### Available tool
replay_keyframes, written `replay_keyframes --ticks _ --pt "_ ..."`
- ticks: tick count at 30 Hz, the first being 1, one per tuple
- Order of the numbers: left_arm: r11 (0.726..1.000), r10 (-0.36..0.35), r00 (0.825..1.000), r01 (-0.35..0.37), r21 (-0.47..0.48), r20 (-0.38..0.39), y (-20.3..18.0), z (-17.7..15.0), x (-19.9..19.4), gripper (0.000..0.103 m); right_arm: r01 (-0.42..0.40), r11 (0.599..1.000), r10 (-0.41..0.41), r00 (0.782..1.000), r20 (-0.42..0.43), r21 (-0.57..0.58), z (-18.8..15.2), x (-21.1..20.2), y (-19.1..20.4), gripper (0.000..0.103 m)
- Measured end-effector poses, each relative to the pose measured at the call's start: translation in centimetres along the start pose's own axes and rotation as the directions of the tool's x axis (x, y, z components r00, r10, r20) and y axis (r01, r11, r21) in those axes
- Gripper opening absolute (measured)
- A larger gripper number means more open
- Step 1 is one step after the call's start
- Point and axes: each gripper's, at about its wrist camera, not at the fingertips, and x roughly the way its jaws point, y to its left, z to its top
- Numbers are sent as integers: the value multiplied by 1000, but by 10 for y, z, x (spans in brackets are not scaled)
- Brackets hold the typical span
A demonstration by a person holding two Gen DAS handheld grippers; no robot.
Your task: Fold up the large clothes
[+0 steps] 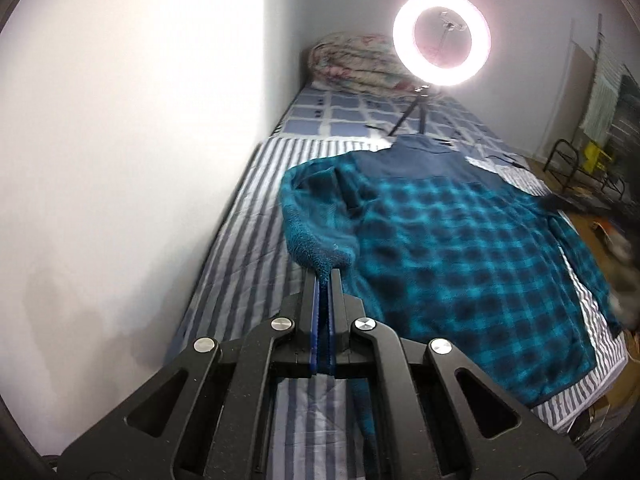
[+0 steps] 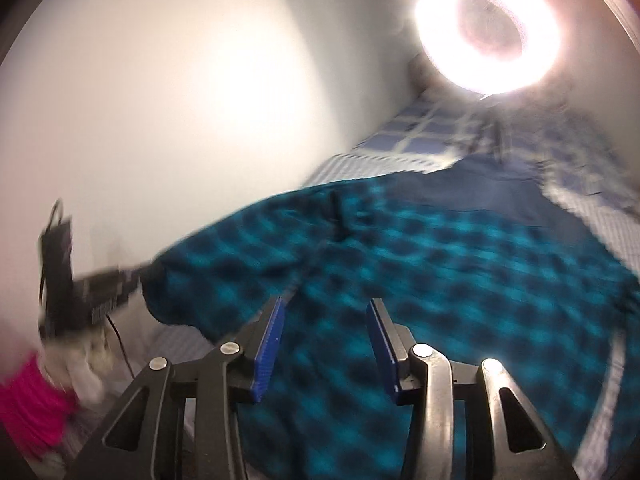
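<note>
A large teal and dark plaid fleece jacket (image 1: 460, 248) with a navy yoke lies spread on the striped bed (image 1: 248, 216). My left gripper (image 1: 325, 276) is shut on the jacket's left sleeve (image 1: 316, 220), which is lifted and folded in over the body. My right gripper (image 2: 326, 312) is open and empty, just above the jacket (image 2: 440, 280) near its lower left part. The right wrist view is blurred. The left gripper and the hand holding it show in the right wrist view at the far left (image 2: 100, 292).
A lit ring light (image 1: 442, 38) on a small tripod stands on the bed beyond the jacket's collar; it also shows in the right wrist view (image 2: 488, 28). A rolled floral quilt (image 1: 352, 64) lies at the bed's far end. A white wall (image 1: 132, 140) runs along the left. Chairs and clutter (image 1: 580, 168) stand at right.
</note>
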Motion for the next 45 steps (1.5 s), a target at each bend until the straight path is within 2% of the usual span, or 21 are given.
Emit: replay_keyframes --ticks 5,9,15,19,21,23,25,26,30,33,36,40,42,45 --pt "997 -59 998 60 57 -26 -17 -9 2 0 -78 995 83 994 -75 66 58 88 -5 45" --pt "991 -87 995 92 94 -55 -27 -22 4 0 -126 983 142 983 -120 131 87 158 -1 44" --pt "987 -96 993 103 123 -68 -32 -27 11 0 -129 972 166 968 -186 195 119 244 20 44" --pt "986 -95 993 104 128 -70 -28 -28 12 0 -88 979 129 966 -225 183 128 282 33 44" --pt "985 -79 994 88 146 -70 -28 -29 12 0 -61 980 108 962 -250 189 130 301 37 36" --pt "984 -64 995 75 160 -71 -28 -30 11 0 -41 981 93 959 -267 192 130 311 39 15" --pt "984 -59 996 70 166 -73 -27 -31 9 0 -15 982 65 963 -263 187 131 313 38 3" --pt "983 -57 996 69 169 -73 -27 -31 9 0 -8 982 57 965 -255 188 132 310 38 1" --pt "977 -69 995 81 198 -68 -38 -31 6 0 -8 987 37 982 -185 158 144 277 30 0" --pt "968 -110 991 125 216 -83 -52 -36 2 0 -10 988 32 990 -136 154 150 241 10 0" --pt "947 -202 970 229 223 -137 -75 -40 -2 1 12 986 6 995 -103 167 145 206 -20 0" --pt "913 -297 934 338 228 -198 -99 -47 -14 3 105 969 -82 991 -110 224 122 177 -70 0" --pt "915 -308 930 348 205 -202 -100 -48 -18 7 166 958 -138 982 -130 236 107 171 -93 0" --pt "933 -309 929 338 123 -205 -87 -46 -14 19 198 946 -155 972 -178 258 81 174 -119 5"
